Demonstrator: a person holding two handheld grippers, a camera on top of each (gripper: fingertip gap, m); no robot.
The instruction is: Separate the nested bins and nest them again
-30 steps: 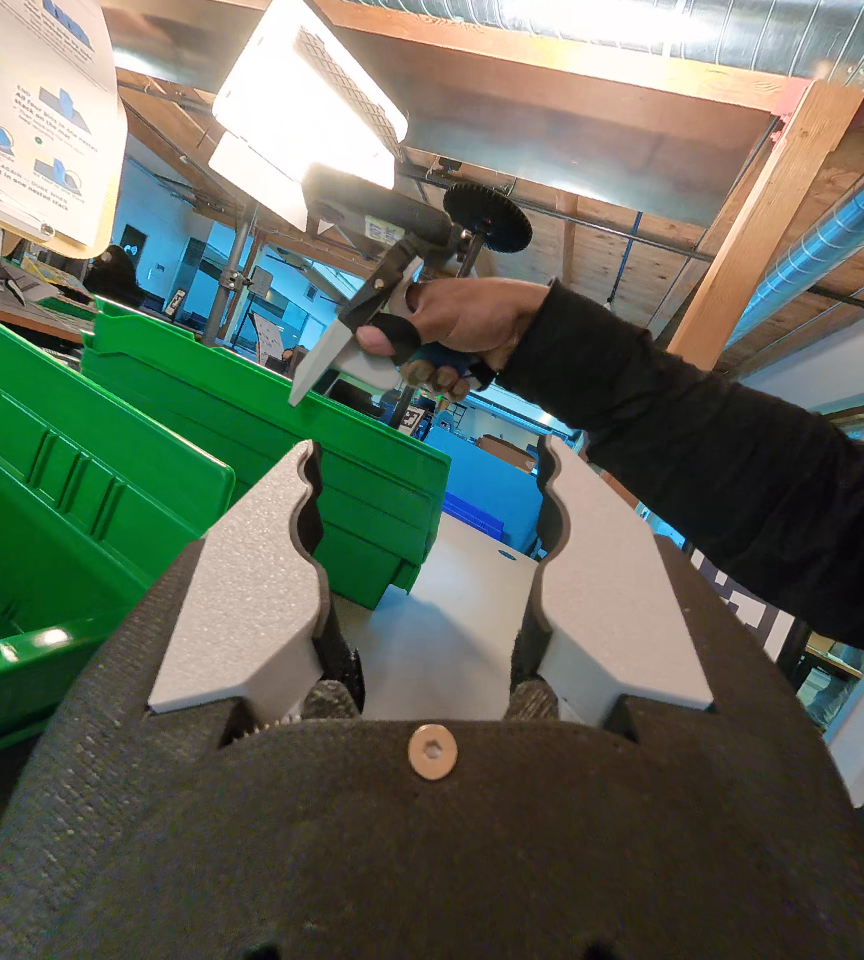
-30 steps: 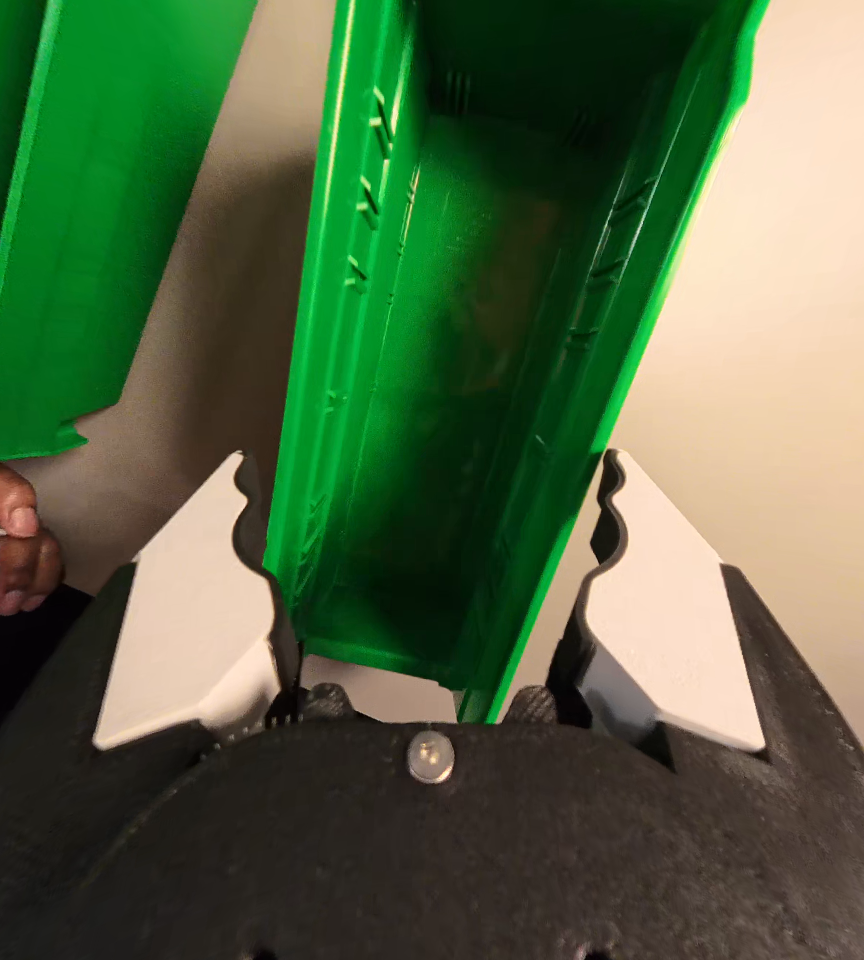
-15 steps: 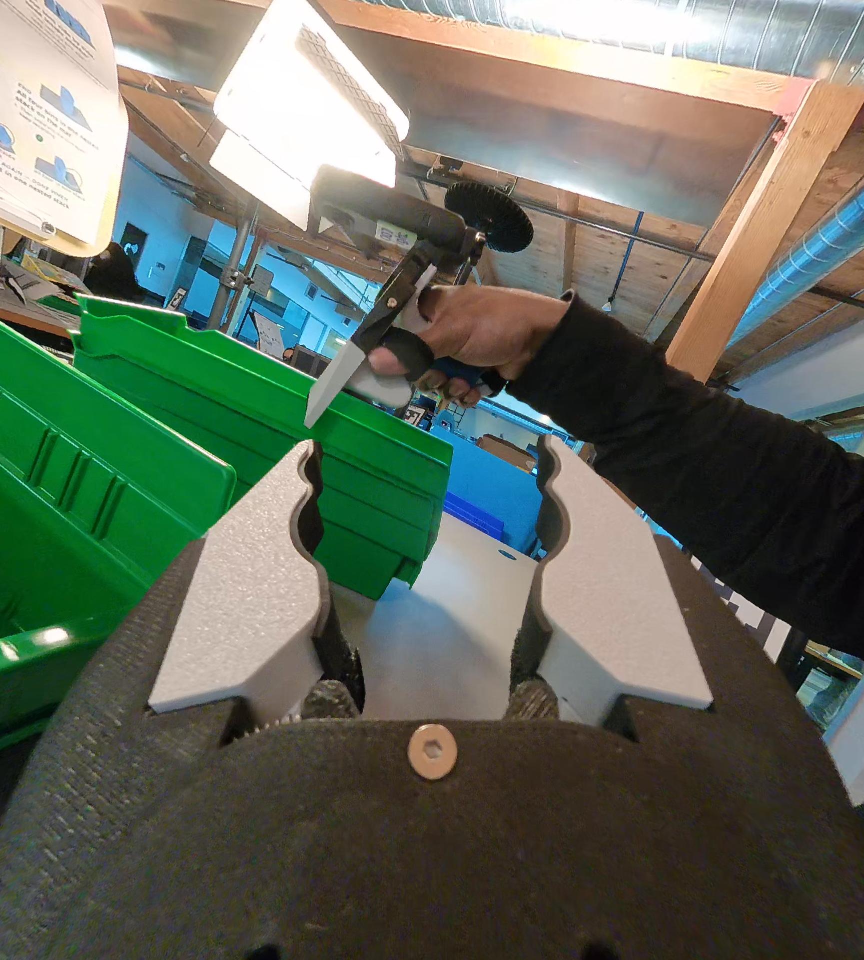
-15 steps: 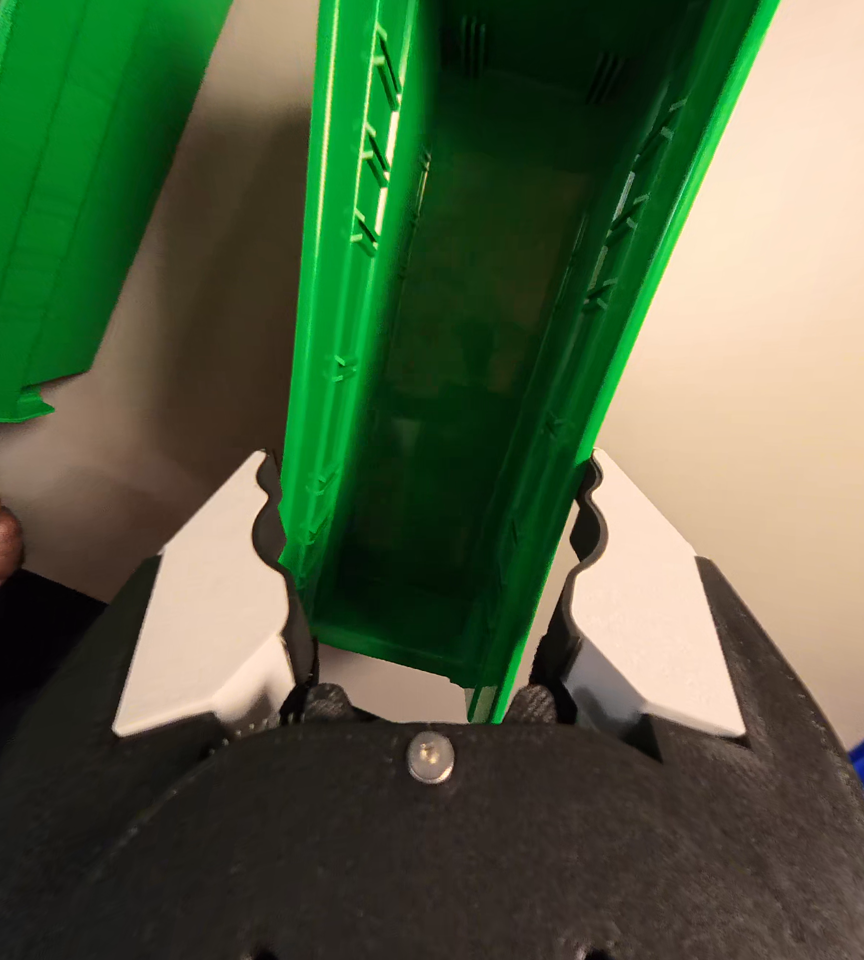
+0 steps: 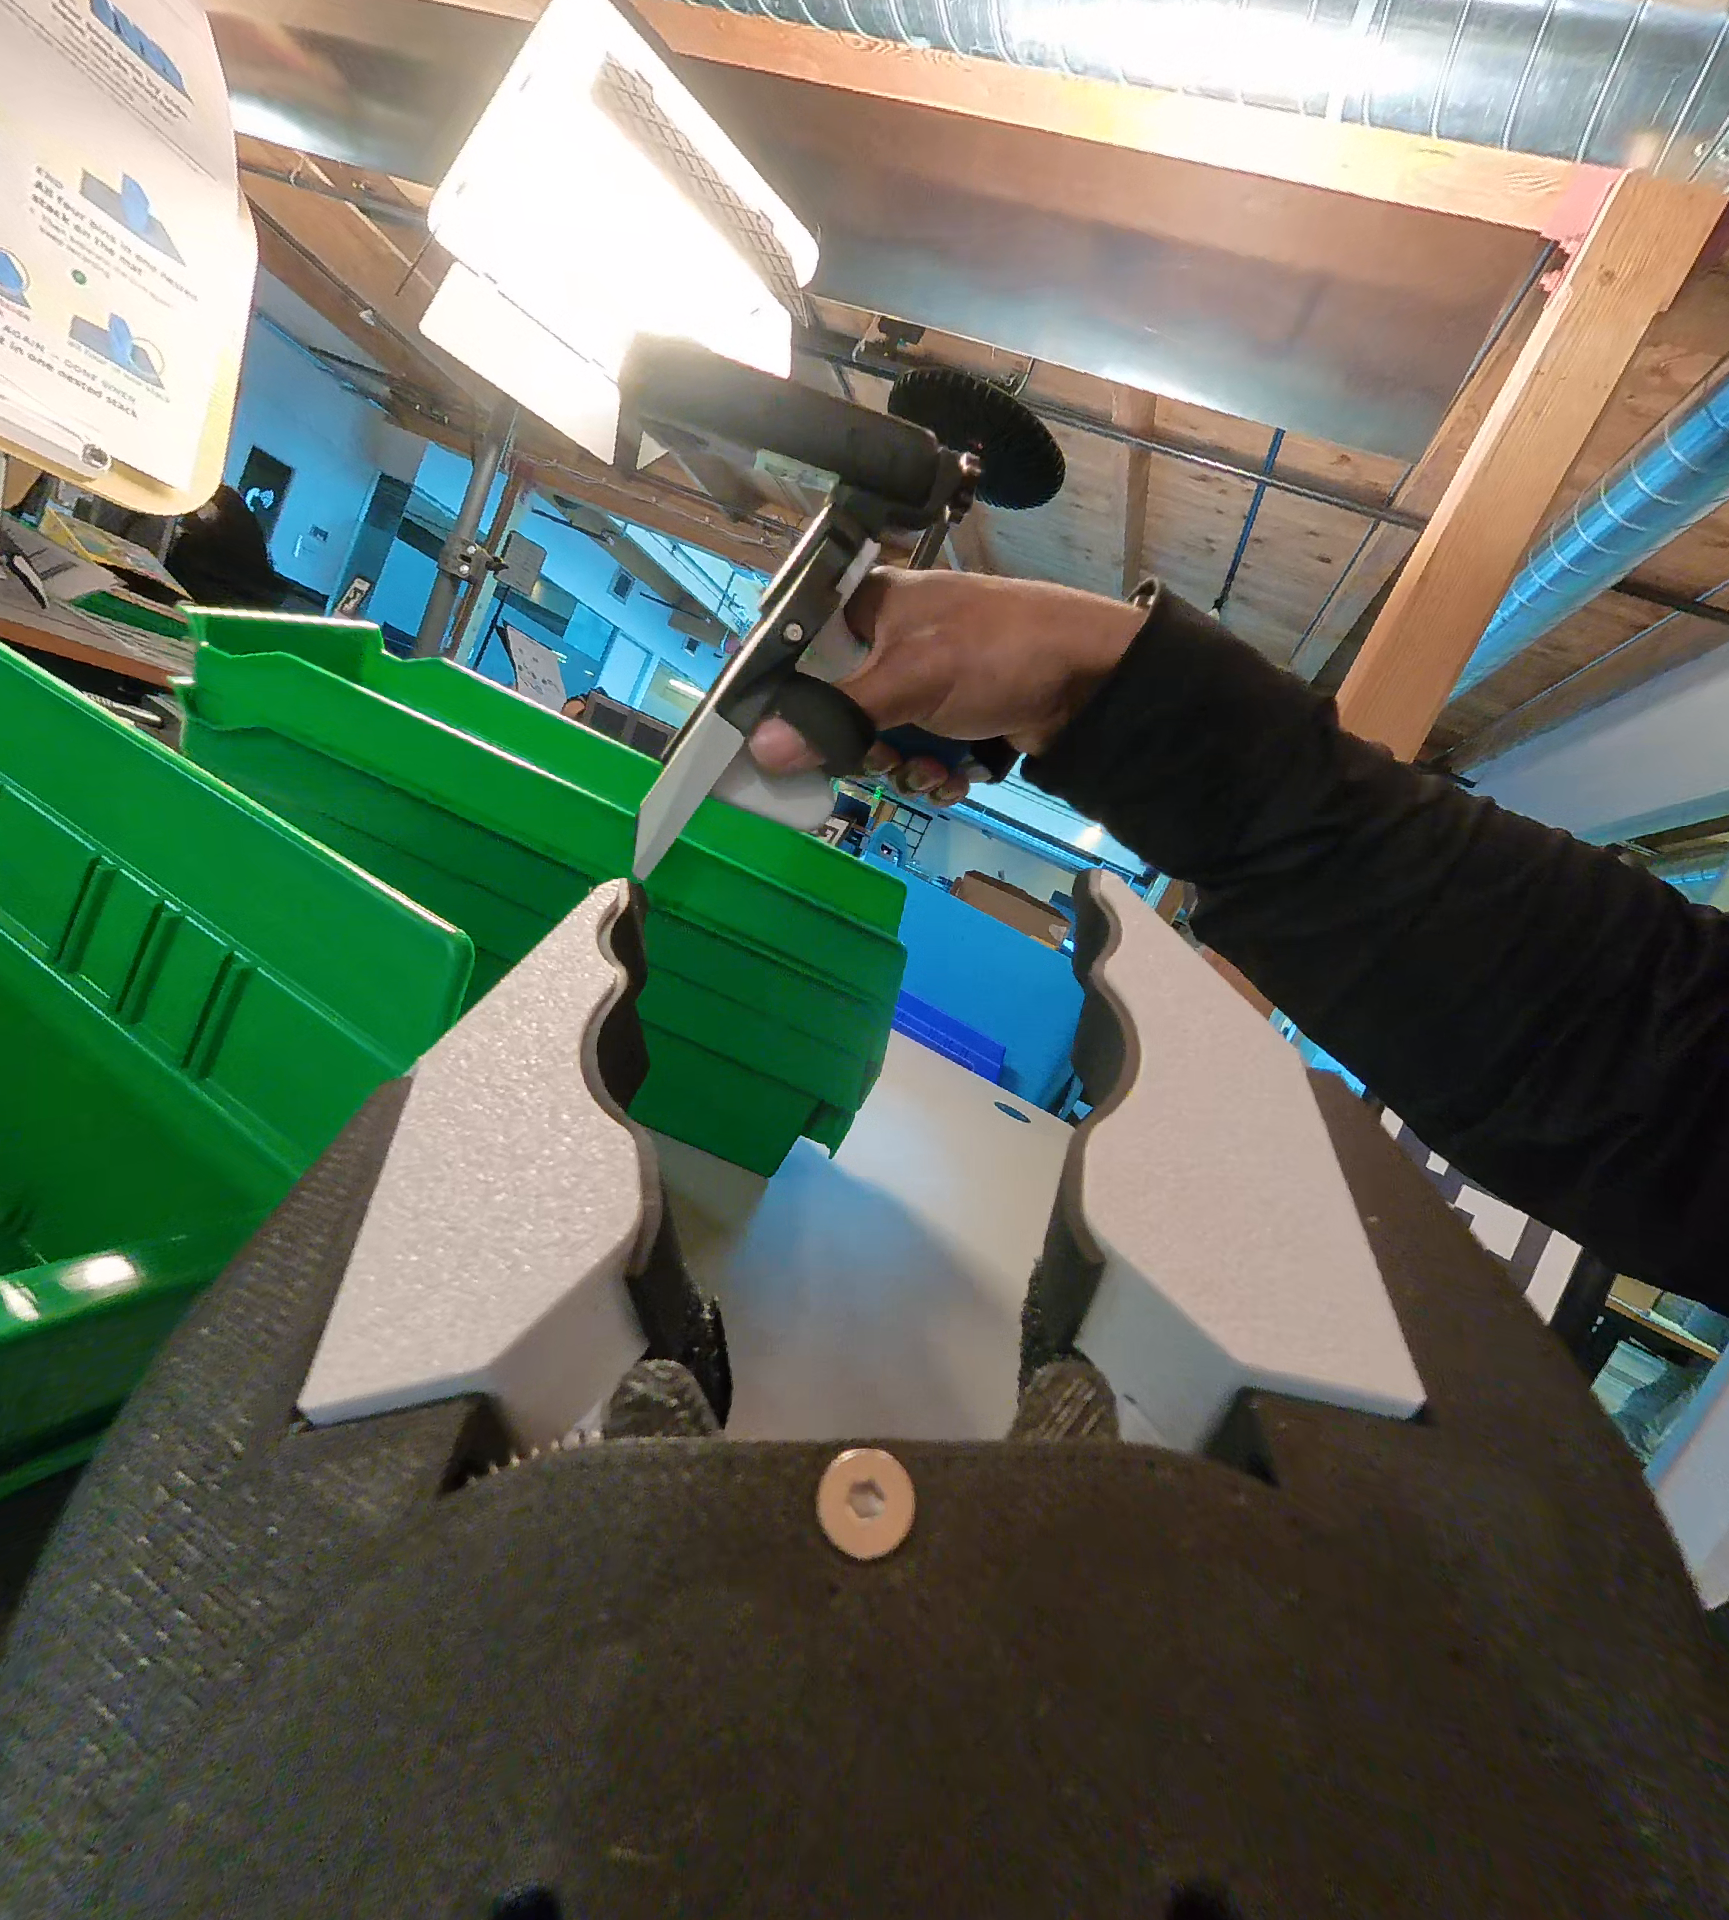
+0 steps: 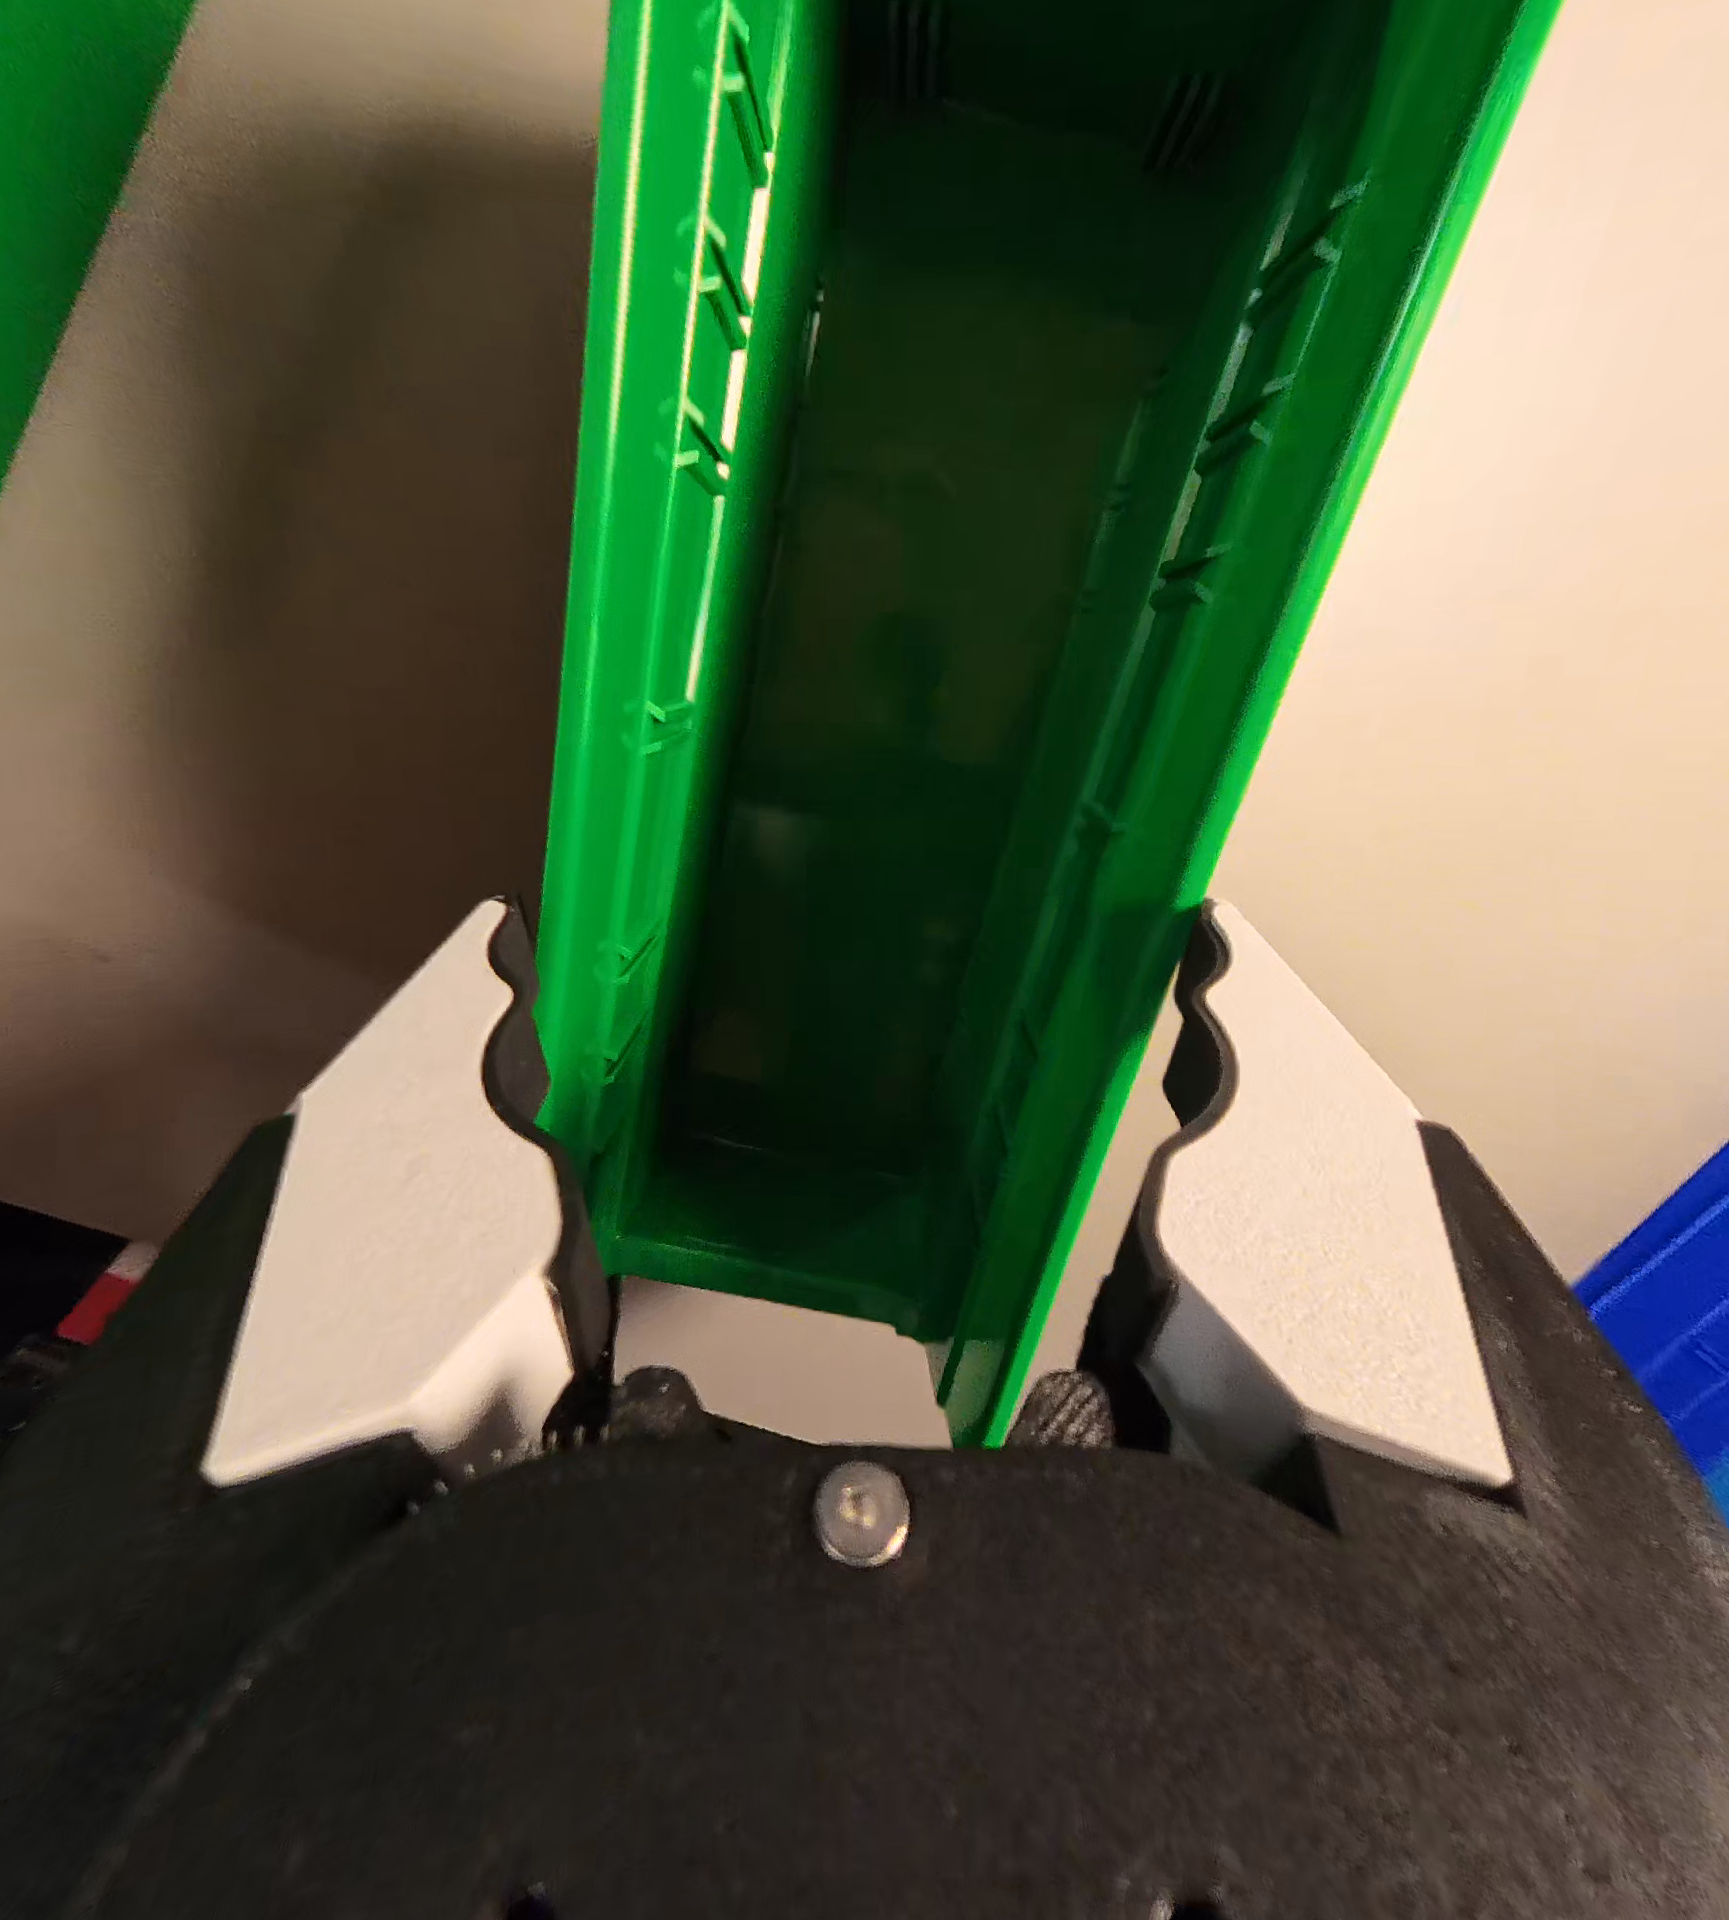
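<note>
The left gripper (image 5: 855, 1049) is spread with nothing between its fingers, low over bare table (image 5: 870, 1247). A green bin (image 5: 60, 997) sits close on its left. Just beyond, a stack of nested bins (image 5: 548, 831) stands with open table to its right. The right gripper (image 6: 860, 1070) straddles the stack's end from above; its left pad (image 6: 517, 1039) touches the wall, the right pad (image 6: 1198, 1039) stands just clear. The top bin looks empty. A blue bin (image 6: 1722, 1278) lies at the right.

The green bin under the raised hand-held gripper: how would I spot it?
Start at the pale table. Two green bins stand on it; take the farther green bin, below the hand-held gripper. Unlike its neighbour, its outer wall shows stacked ledges.
</note>
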